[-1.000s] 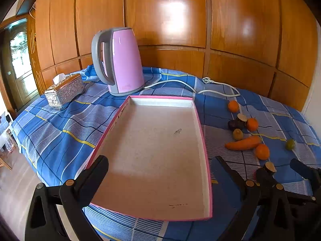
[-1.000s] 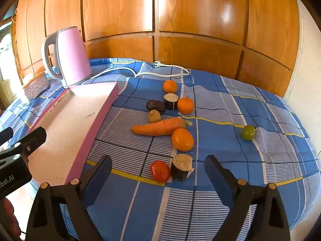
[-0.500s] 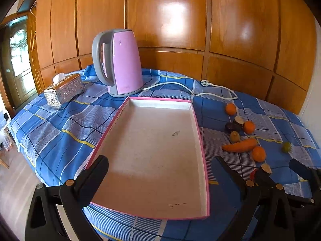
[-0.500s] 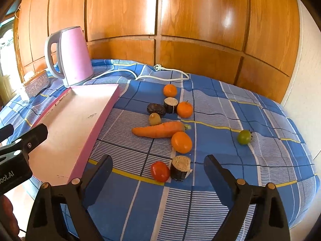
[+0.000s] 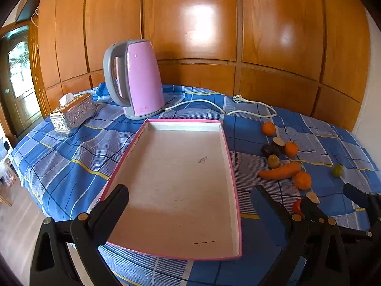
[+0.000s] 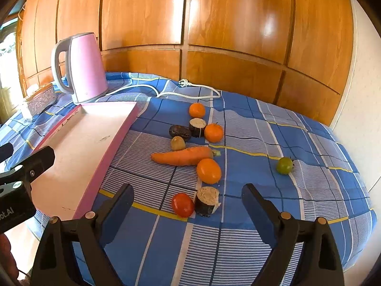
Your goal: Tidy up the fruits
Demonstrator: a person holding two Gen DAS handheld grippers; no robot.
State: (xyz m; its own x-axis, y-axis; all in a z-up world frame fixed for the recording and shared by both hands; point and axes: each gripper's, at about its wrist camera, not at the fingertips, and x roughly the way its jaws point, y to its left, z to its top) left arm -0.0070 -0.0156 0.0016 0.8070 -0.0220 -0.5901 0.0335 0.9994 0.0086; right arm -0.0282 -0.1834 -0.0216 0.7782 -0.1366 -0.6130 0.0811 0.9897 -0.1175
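Over a blue plaid tablecloth (image 6: 250, 124), the right gripper (image 6: 188, 205) gapes above a tomato (image 6: 182, 204); the left gripper (image 5: 190, 205), likewise released, hovers over the pink tray (image 5: 234, 190).

Both hand-held grippers (image 5: 190, 202) (image 6: 188, 202) agape, empty.

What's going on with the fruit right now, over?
Both grippers open, left gripper over the tray, right gripper facing the red tomato. Tray holds no fruit. Nothing blocking.
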